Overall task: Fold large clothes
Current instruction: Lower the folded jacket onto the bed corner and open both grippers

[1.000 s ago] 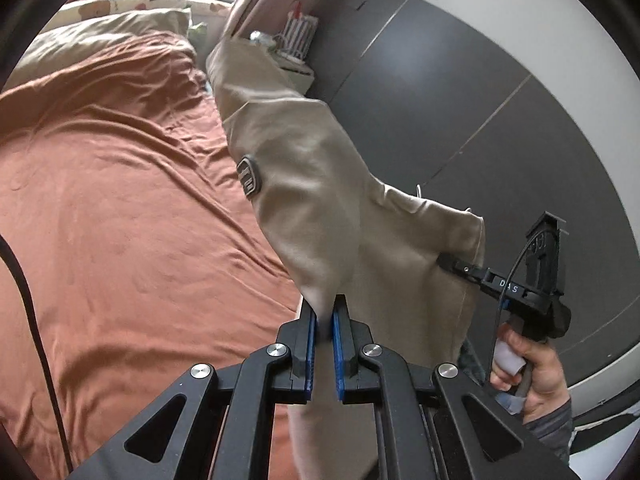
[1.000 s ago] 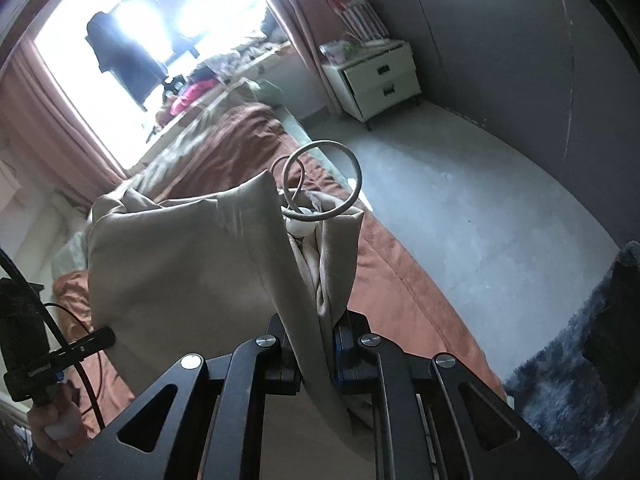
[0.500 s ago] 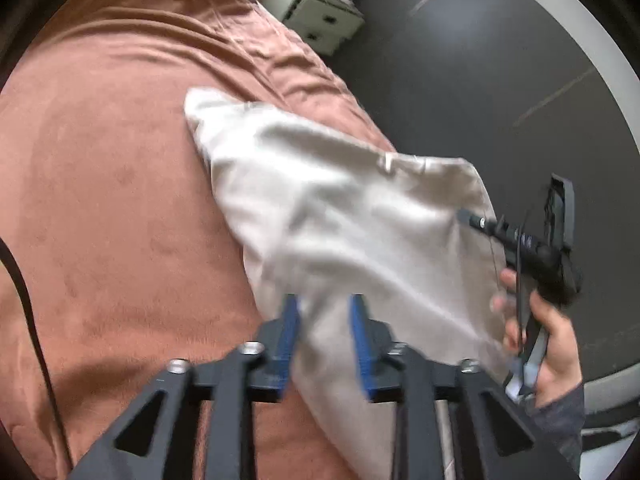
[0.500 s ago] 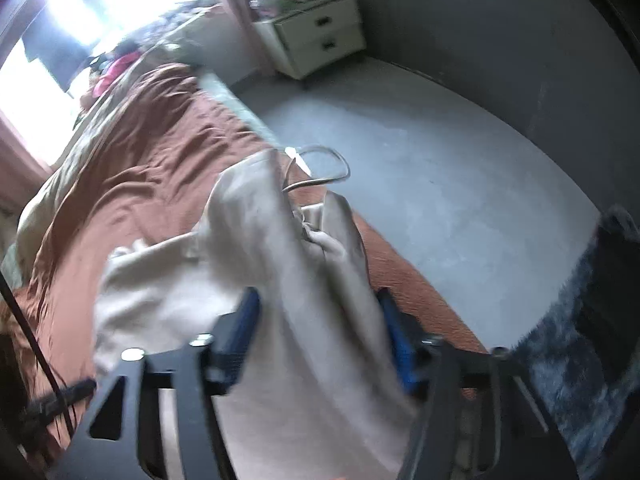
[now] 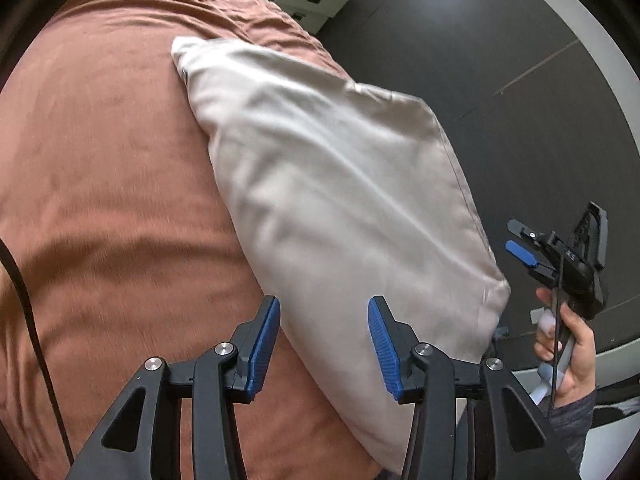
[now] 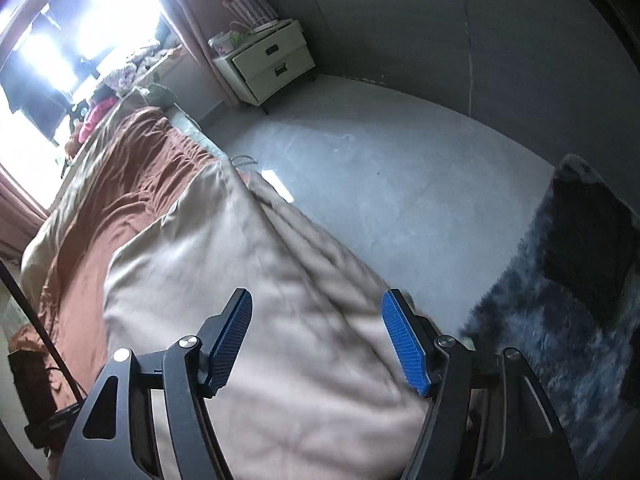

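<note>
While both tools stood over the bed, one beige garment [image 5: 340, 184] lay flat on the rust-brown bedcover [image 5: 108, 168], along the bed's floor-side edge. Two grippers were counted. The left gripper [image 5: 324, 340] had its blue pads [image 5: 262, 344] spread wide, gripping nothing, with the garment's near edge lying beneath and between them. To its right, the left wrist view alone showed the right gripper [image 5: 520, 246] held in the person's right hand [image 5: 568, 344], clear of the cloth. The right gripper's own view [image 6: 320, 344] confirmed its pads [image 6: 404, 344] likewise wide apart and empty, above the garment's near end. Only that view showed one window [image 6: 76, 24] far left ahead, one white two-drawer nightstand [image 6: 272, 64] ahead, bare grey floor [image 6: 400, 152] and one dark shaggy rug [image 6: 560, 292] to the right.
</note>
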A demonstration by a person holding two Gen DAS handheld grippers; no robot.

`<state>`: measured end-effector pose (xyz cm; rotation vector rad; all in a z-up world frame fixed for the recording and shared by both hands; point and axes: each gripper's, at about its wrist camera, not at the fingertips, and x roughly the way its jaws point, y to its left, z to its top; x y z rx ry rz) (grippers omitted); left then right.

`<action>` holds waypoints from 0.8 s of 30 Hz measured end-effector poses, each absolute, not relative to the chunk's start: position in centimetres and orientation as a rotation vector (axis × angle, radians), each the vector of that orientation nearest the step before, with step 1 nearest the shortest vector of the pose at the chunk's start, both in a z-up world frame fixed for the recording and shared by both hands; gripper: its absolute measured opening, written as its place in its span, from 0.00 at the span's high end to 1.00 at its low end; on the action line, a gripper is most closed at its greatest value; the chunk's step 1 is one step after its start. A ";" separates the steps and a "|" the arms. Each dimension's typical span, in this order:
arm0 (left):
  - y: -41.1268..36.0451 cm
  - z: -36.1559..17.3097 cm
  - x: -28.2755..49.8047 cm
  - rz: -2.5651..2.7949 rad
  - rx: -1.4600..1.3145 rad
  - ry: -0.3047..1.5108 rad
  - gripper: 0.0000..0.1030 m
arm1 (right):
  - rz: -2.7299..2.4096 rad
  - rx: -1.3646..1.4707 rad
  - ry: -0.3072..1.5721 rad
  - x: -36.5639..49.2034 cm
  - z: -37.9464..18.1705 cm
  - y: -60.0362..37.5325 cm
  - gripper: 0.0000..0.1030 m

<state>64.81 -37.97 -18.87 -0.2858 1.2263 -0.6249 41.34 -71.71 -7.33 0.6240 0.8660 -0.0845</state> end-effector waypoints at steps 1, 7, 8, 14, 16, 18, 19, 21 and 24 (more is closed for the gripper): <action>-38.1 -19.0 64.5 -0.622 -0.283 1.234 0.53 | -0.091 0.632 0.865 40.4 -7.7 -72.0 0.36; -39.1 -19.9 62.1 -0.635 -0.303 1.278 0.54 | -0.110 0.757 0.815 34.8 -9.3 -72.8 0.36; -39.4 -20.0 61.7 -0.638 -0.305 1.285 0.53 | -0.107 0.774 0.807 34.3 -9.6 -72.6 0.36; -40.7 -20.5 59.2 -0.646 -0.344 1.324 0.48 | -0.072 0.921 0.766 30.7 -13.1 -71.6 0.36; -41.0 -20.9 58.5 -0.661 -0.367 1.354 0.48 | -0.033 0.971 0.764 30.4 -14.4 -71.4 0.36; -41.5 -21.3 58.0 -0.675 -0.377 1.383 0.48 | -0.019 1.000 0.779 30.4 -15.5 -71.2 0.36; -41.7 -21.4 57.7 -0.675 -0.372 1.388 0.48 | -0.015 1.009 0.780 30.5 -16.0 -71.2 0.42; -42.2 -21.2 57.2 -0.679 -0.360 1.395 0.49 | -0.020 1.000 0.765 30.6 -16.1 -71.9 0.67; -42.7 -20.9 57.0 -0.677 -0.368 1.408 0.52 | -0.027 1.002 0.749 30.7 -15.8 -73.2 0.77</action>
